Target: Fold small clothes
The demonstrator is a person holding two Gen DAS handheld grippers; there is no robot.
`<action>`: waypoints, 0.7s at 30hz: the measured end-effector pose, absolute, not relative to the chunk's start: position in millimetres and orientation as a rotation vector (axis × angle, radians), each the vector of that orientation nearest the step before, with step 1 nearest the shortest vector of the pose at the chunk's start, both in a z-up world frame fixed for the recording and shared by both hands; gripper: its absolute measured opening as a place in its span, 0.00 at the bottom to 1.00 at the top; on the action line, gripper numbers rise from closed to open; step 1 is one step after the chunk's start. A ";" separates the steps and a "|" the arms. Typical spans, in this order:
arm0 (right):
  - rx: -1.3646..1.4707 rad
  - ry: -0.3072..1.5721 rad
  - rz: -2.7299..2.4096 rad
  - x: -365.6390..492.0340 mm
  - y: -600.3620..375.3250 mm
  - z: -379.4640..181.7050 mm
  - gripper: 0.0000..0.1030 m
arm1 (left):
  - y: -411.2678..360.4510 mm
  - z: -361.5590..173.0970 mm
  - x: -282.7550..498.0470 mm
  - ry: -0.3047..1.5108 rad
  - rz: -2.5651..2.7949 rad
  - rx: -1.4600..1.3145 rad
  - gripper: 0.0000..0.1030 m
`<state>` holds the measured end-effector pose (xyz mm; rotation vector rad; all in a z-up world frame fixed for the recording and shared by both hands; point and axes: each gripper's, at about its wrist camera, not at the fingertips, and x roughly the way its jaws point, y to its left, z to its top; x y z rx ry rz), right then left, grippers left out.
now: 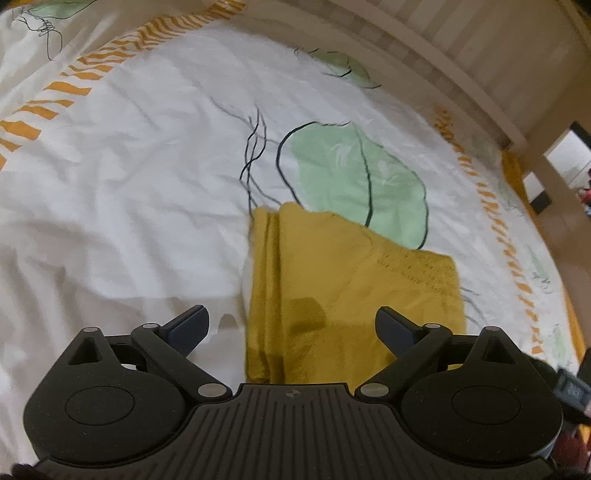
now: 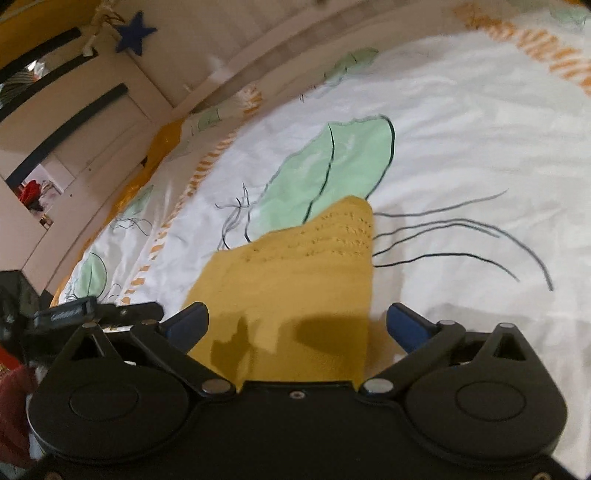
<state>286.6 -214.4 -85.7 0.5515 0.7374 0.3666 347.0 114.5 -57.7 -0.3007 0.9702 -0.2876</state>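
The yellow knit [image 1: 332,280] is lying on the bed, already folded over at least once: stacked edges are showing along its 9 o'clock side in the left wrist view, and an openwork band is running toward its 3 o'clock corner. In that view it's sitting at about 6 o'clock, right in front of the left gripper [image 1: 291,325], partly covering the big green leaf [image 1: 354,177] printed on the sheet [image 1: 129,177].

Both grippers are hanging over the near end of the knit with fingers spread wide and nothing pinched. The right gripper [image 2: 295,325] is casting shadows on the cloth, so it looks close but not pressing.

My guess is they're between folds here. To do the next one well, each gripper should be coming down on a near corner, catching all the layers and not just the top one, since that stacked edge looks ready to slide apart. Lifting both corners together and laying them toward 12 o'clock should be keeping the edges square. Knit this loose is probably going to stretch and sag, so slow and low seems best. Worth avoiding pinching the sheet along with it, too.

Outward from there: the sheet is white, a bit wrinkled, with thin black line drawings, more green leaves and an orange dashed border [image 1: 74,88]. A pale slatted bed frame [image 1: 461,55] is running across 12 to 2 o'clock. In the right wrist view, cupboards with dark handles and a blue star [image 2: 135,33] are showing at 10 to 11 o'clock.
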 end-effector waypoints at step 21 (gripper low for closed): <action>0.632 0.726 0.470 324.8 -207.1 -120.4 1.00 | 89.9 -83.1 348.1 1.056 -0.283 -0.108 1.00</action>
